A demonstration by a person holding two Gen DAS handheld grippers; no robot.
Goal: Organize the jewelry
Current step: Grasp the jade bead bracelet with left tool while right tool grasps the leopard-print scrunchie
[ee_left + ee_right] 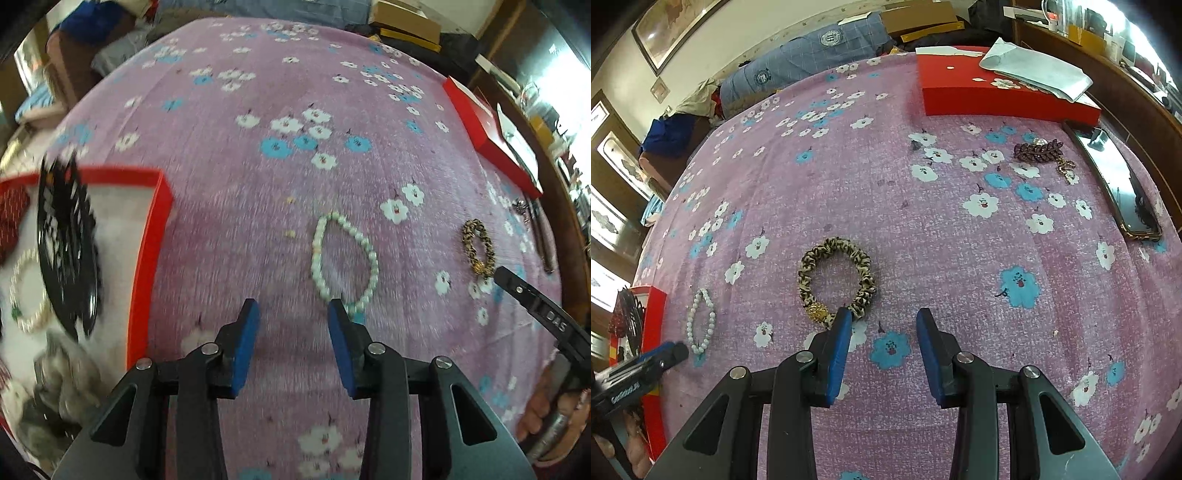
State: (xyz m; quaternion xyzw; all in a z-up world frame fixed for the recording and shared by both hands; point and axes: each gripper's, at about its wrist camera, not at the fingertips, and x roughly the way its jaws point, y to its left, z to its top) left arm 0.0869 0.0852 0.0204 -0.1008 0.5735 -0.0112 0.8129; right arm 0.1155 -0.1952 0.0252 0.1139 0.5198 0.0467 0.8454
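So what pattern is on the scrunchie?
Leopard print on the scrunchie, clearest in the right wrist view.

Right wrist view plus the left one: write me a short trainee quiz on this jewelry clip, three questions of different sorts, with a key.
1. True or false: the right gripper is shut on the scrunchie.
2. Multiple choice: which piece lies just ahead of the left gripper? A) brooch B) pearl bracelet C) phone
3. Fill in: the black hair clip lies in the red ____.

Key
1. False. Both its fingers stand apart, and the scrunchie lies on the bedspread by the left fingertip.
2. B. The pearl bracelet lies there; the brooch and phone are far off to the right.
3. Box.
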